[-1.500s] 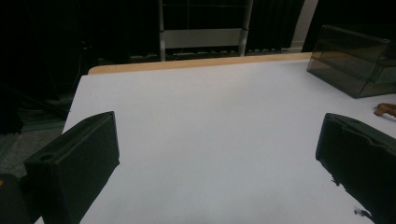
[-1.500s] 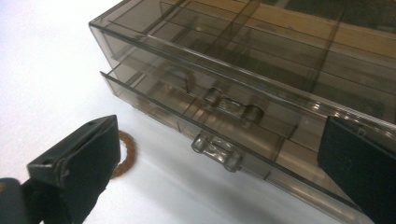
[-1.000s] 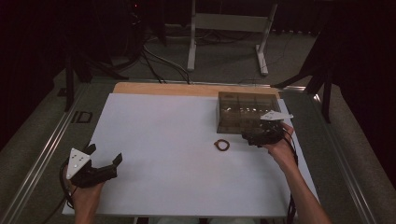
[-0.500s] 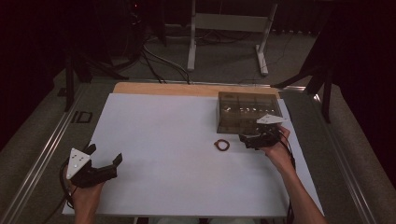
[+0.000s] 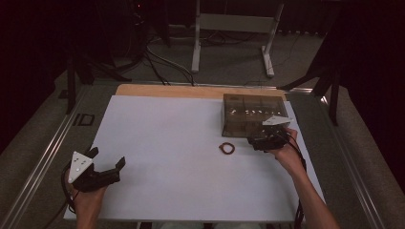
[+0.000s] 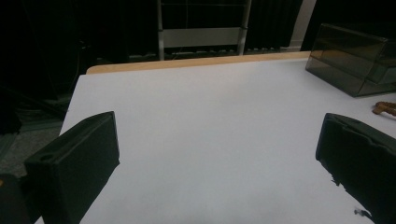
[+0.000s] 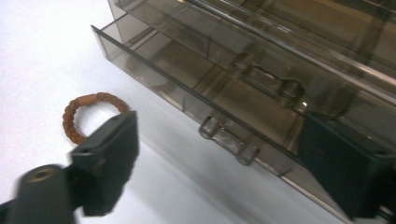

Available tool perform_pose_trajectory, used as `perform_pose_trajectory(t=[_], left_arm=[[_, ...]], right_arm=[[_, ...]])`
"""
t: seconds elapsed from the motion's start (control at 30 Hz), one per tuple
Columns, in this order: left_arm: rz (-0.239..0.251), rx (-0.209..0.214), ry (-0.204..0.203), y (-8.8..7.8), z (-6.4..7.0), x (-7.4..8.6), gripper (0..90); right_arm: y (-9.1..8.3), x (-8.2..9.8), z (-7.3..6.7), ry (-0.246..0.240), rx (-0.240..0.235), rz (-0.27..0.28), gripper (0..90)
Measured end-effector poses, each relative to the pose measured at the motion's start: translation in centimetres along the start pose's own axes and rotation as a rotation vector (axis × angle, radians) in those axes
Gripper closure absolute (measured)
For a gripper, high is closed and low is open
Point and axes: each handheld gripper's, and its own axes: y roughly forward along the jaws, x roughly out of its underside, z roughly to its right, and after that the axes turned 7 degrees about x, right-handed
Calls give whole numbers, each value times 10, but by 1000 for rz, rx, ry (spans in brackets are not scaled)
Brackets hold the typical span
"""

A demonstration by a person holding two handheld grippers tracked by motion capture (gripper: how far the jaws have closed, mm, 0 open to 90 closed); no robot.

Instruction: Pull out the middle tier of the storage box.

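A smoky clear drawer box [image 5: 253,113] stands at the table's right back. My right gripper [image 5: 256,141] is at its front, and its jaws have just been closing. They are still apart in the right gripper view, where the right gripper [image 7: 219,156] straddles the lower drawer's handle [image 7: 229,140] without pressing on it. That drawer [image 7: 154,70] stands out a little from the box. A brown braided ring [image 5: 227,148] lies on the white sheet just left of this gripper. My left gripper [image 5: 107,158] rests wide open at the near left, with nothing between its jaws.
The white sheet [image 5: 172,138] covers most of the table, with a wooden strip [image 5: 191,91] along its far edge. A metal rail [image 5: 43,162] runs down the left side. Cables and a stand's legs [image 5: 229,52] are on the floor beyond.
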Motion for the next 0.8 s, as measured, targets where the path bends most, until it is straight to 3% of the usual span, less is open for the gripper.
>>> perform_pose_trajectory(t=[0.13,0.4,0.8], left_arm=[[-2,0,0,1,0,0,10],[-2,1,-2,1,0,0,10],[-2,2,-3,1,0,0,10]], right_arm=[[-2,-1,1,-17,21,-11,240],[6,-3,0,-15,21,-14,261],[5,-6,-2,-37,16,-60,312]])
